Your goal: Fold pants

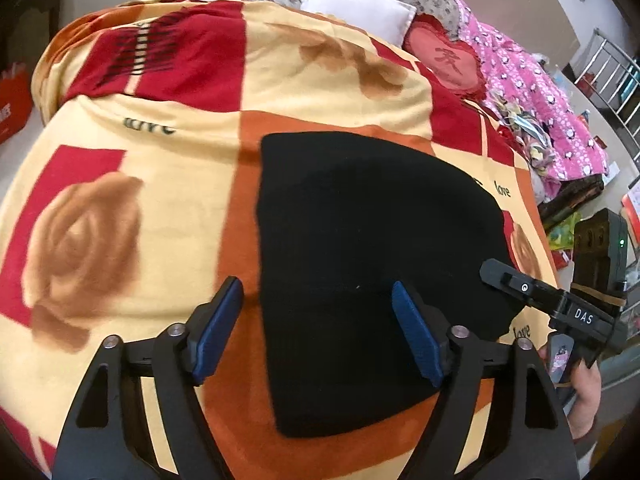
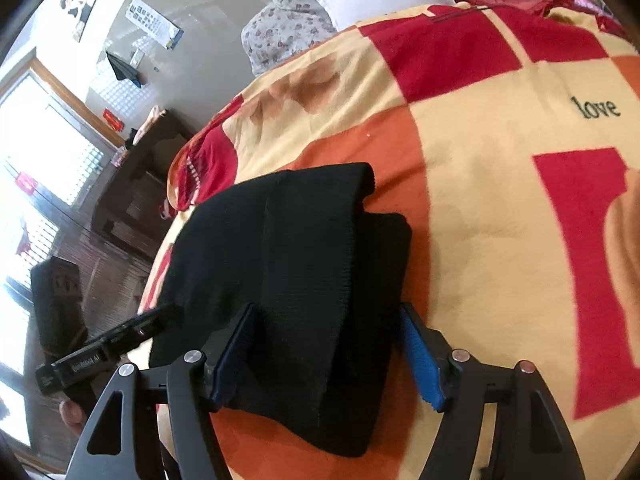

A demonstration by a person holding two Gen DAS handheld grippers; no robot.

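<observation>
Black pants (image 1: 360,264) are seen folded into a compact stack on the bed, on an orange band of the rose-print blanket (image 1: 120,184), nearer its right edge. Left gripper (image 1: 318,332) is held just above the stack's near-left edge, fingers spread wide, nothing gripped. Right gripper (image 2: 332,354) is held w/ fingers wide apart, straddling the stack's near end; contact can't be told. White pillow (image 1: 356,4) & red heart cushion (image 1: 444,60) lie at the bed's far edge.

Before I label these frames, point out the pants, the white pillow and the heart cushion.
black pants (image 2: 288,264), right wrist view, top folded layer.
white pillow (image 1: 356,2), left wrist view, centre.
red heart cushion (image 1: 442,60), left wrist view, printed face.
</observation>
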